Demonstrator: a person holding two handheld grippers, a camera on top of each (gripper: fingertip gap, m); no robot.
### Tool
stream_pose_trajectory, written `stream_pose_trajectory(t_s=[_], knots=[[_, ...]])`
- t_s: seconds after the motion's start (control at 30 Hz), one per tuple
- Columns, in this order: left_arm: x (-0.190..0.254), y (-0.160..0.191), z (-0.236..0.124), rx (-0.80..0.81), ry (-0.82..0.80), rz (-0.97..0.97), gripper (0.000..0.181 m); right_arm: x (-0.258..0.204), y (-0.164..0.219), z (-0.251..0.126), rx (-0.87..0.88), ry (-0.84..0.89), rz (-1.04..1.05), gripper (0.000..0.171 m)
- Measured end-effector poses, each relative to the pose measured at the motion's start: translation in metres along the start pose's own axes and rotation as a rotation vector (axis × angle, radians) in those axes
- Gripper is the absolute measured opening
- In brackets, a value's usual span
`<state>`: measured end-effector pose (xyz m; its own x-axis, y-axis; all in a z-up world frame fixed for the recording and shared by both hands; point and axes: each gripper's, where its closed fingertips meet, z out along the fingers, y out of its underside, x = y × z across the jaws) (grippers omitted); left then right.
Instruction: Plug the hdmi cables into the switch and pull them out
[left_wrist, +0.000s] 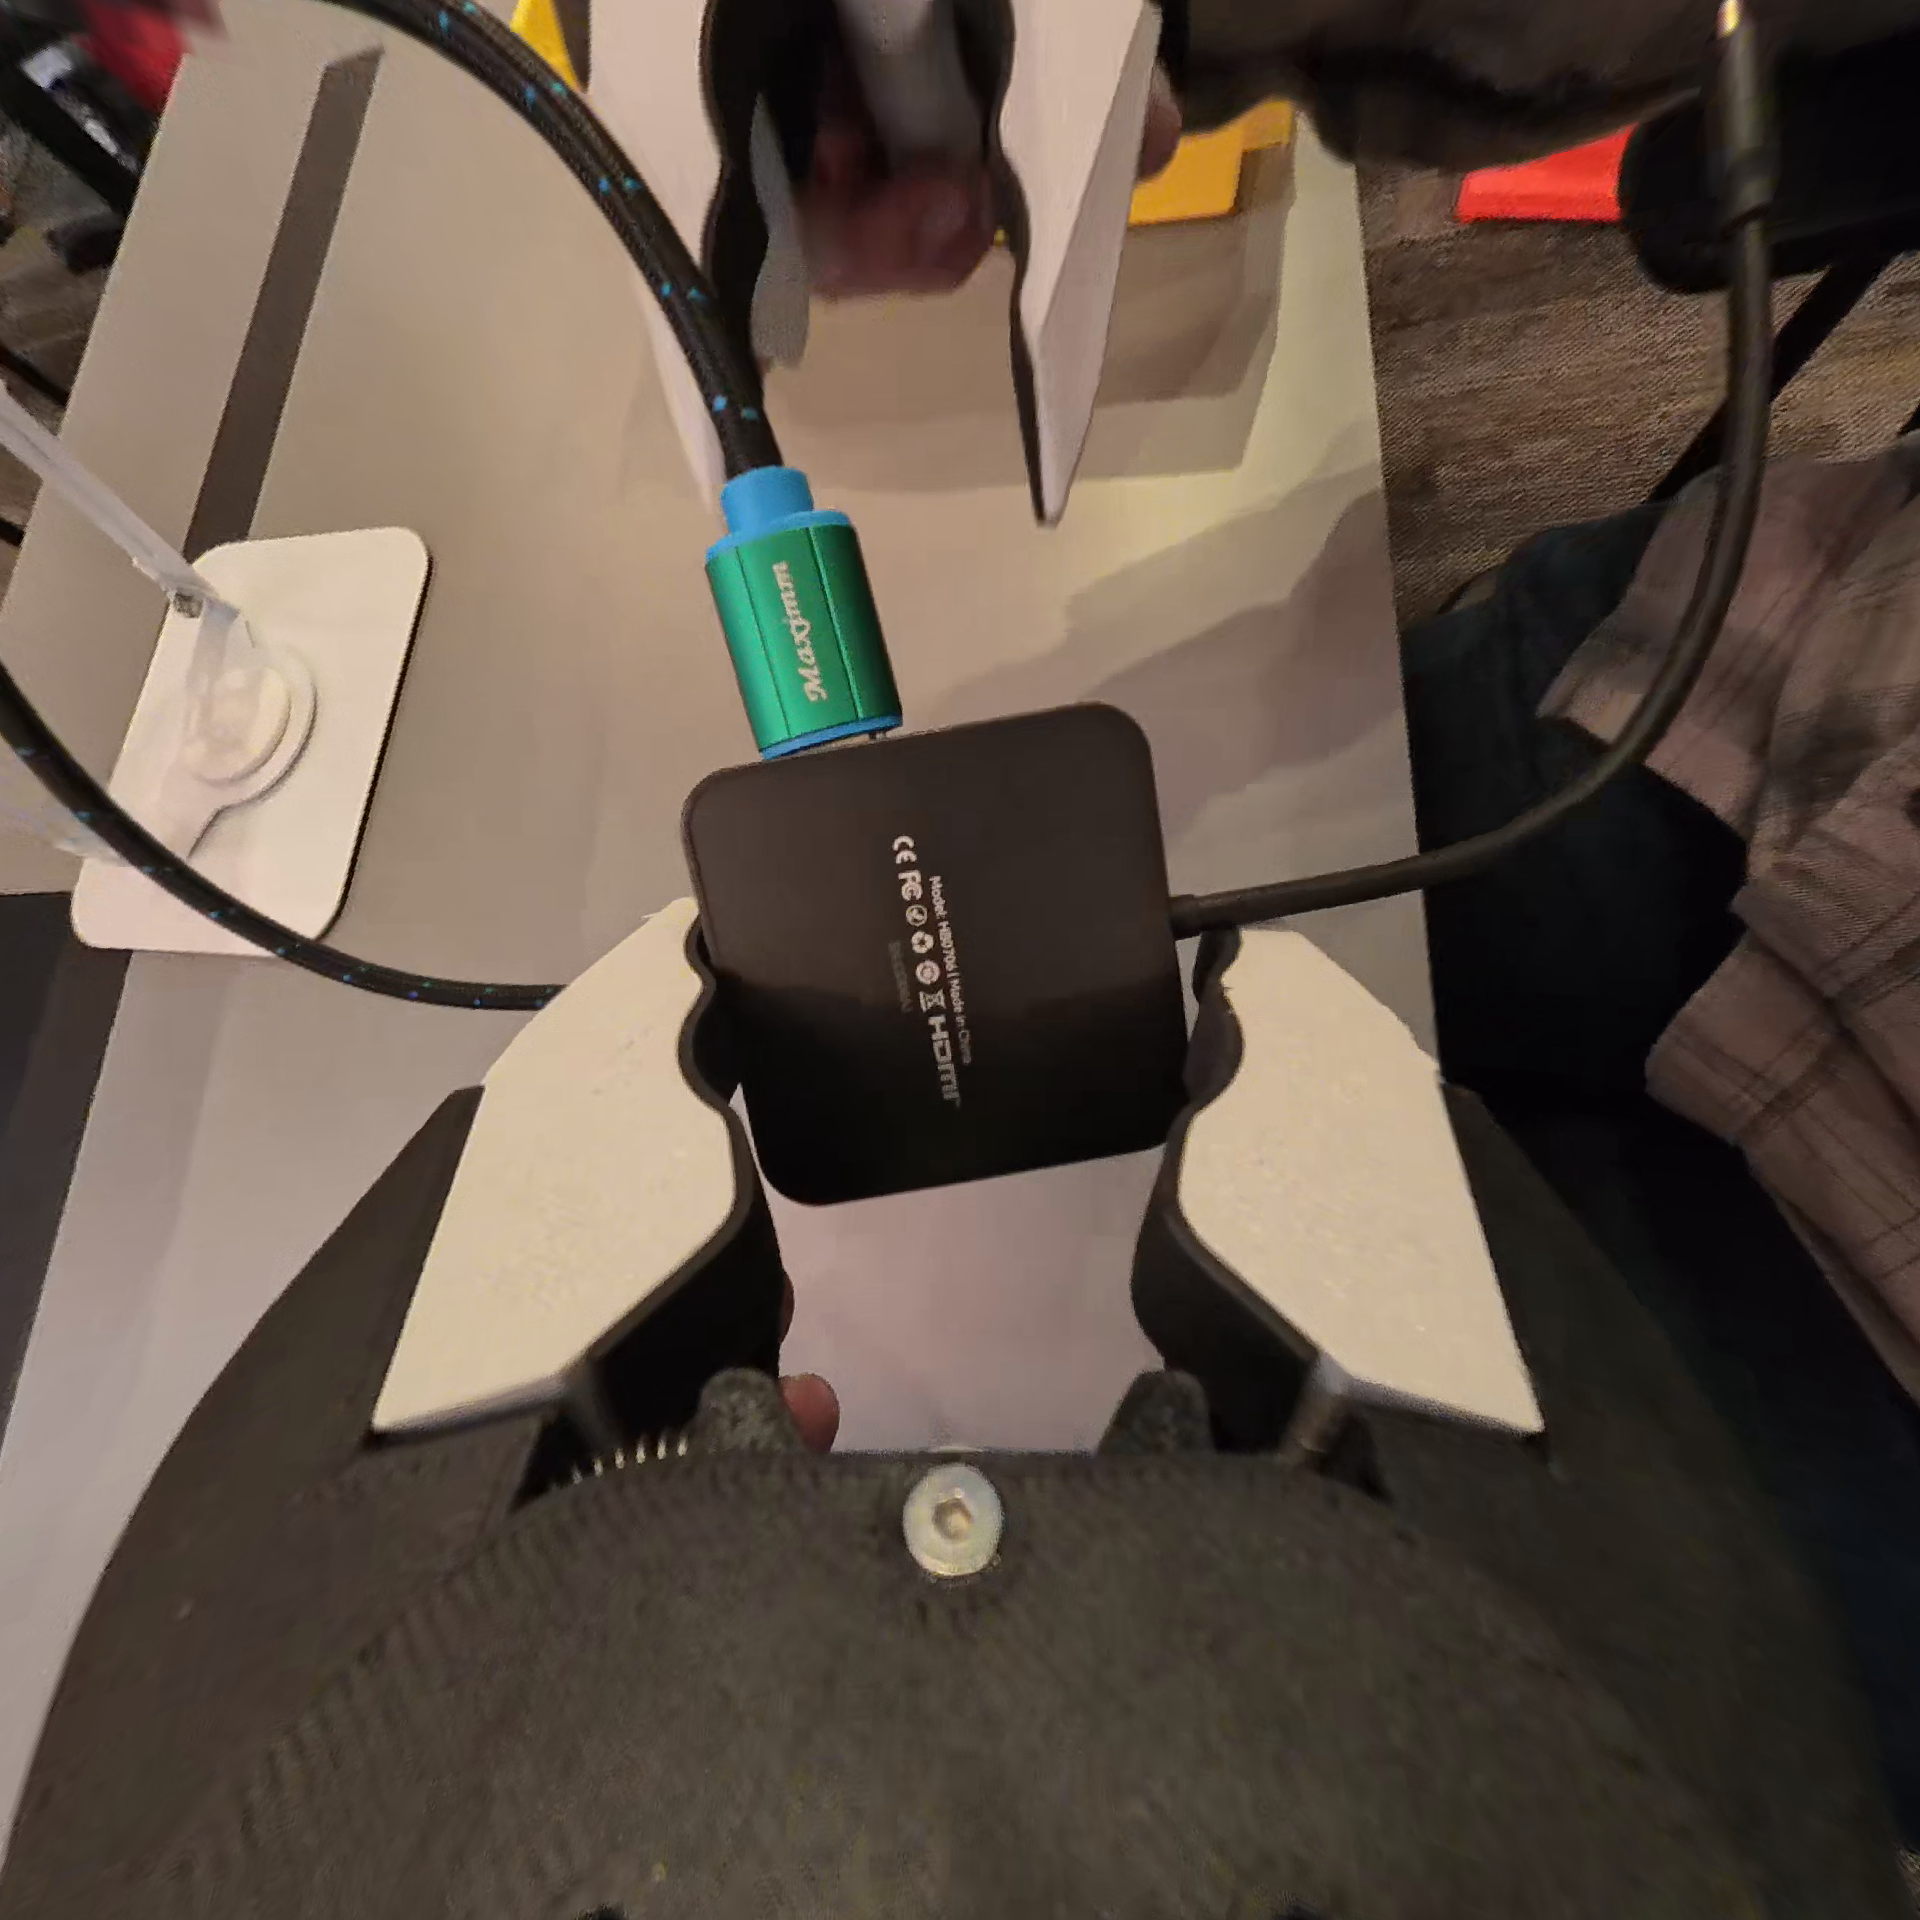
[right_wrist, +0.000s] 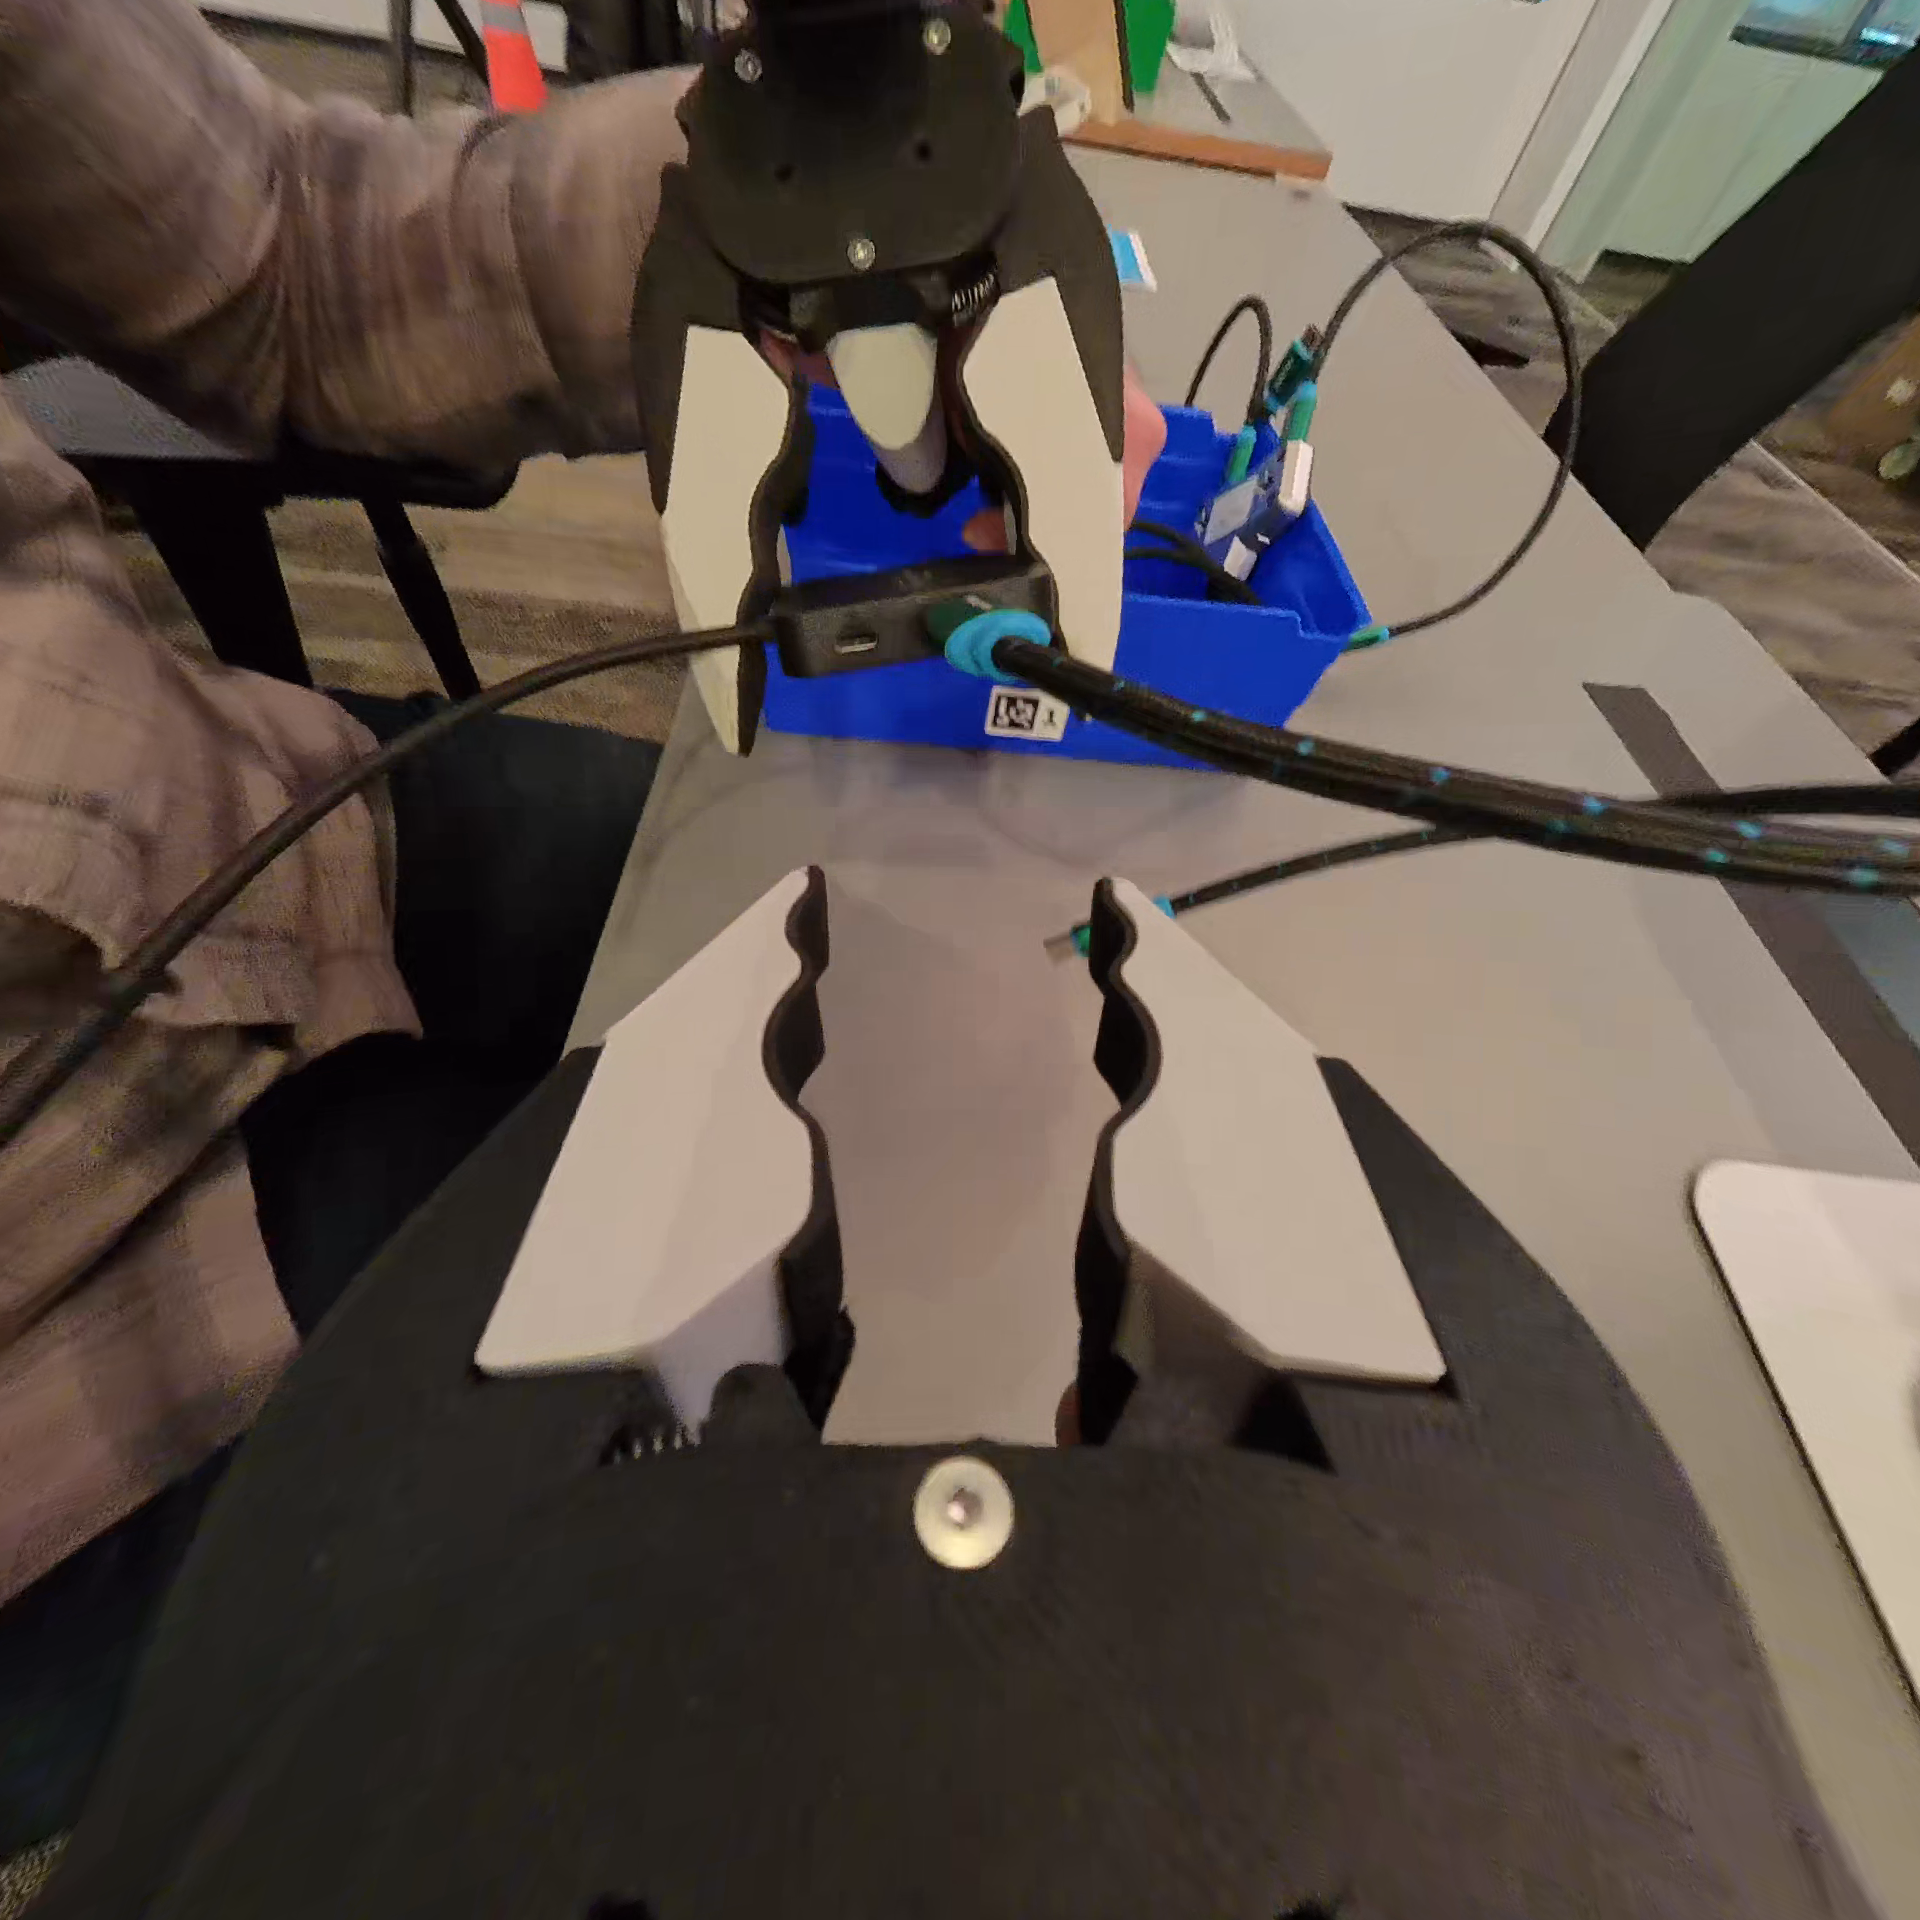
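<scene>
The black HDMI switch (left_wrist: 935, 956) is being held above the grey tabletop (left_wrist: 499, 436), clamped at its sides between the fingers of the left tool (left_wrist: 940, 987). A green-shelled HDMI plug (left_wrist: 805, 644) on a black braided cable (left_wrist: 623, 208) is being kept seated in the switch's far edge, and a thin black lead (left_wrist: 1662, 675) is being let out from its side. The right tool (right_wrist: 956, 914) is being held apart from the plug, fingers spread and nothing gripped. A blue bin (right_wrist: 1226, 644) of spare cables is seen behind.

Left gripper (left_wrist: 940, 966) clamped, right gripper (right_wrist: 956, 914) apparently empty, agape
</scene>
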<state>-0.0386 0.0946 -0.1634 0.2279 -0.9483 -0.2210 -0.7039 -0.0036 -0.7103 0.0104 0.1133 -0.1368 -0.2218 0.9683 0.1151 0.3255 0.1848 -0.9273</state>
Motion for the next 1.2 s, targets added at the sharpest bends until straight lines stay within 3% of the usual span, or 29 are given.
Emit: stream_pose_trajectory(t_s=[0.27,0.43,0.57,1.2], knots=[[0.01,0.001,0.004,-0.006,0.044,0.012,0.085,-0.006,-0.039,0.021,0.256,-0.105,0.053,0.036],[0.015,0.0,0.005,0.011,0.079,0.009,0.085,-0.013,-0.037,0.028,0.237,-0.144,0.05,0.034],[0.021,-0.001,0.005,0.019,0.111,0.006,0.085,-0.017,-0.038,0.032,0.241,-0.154,0.029,0.019],[0.034,-0.002,0.008,0.014,0.184,-0.002,0.085,-0.028,-0.028,0.029,0.146,-0.175,-0.064,0.019]])
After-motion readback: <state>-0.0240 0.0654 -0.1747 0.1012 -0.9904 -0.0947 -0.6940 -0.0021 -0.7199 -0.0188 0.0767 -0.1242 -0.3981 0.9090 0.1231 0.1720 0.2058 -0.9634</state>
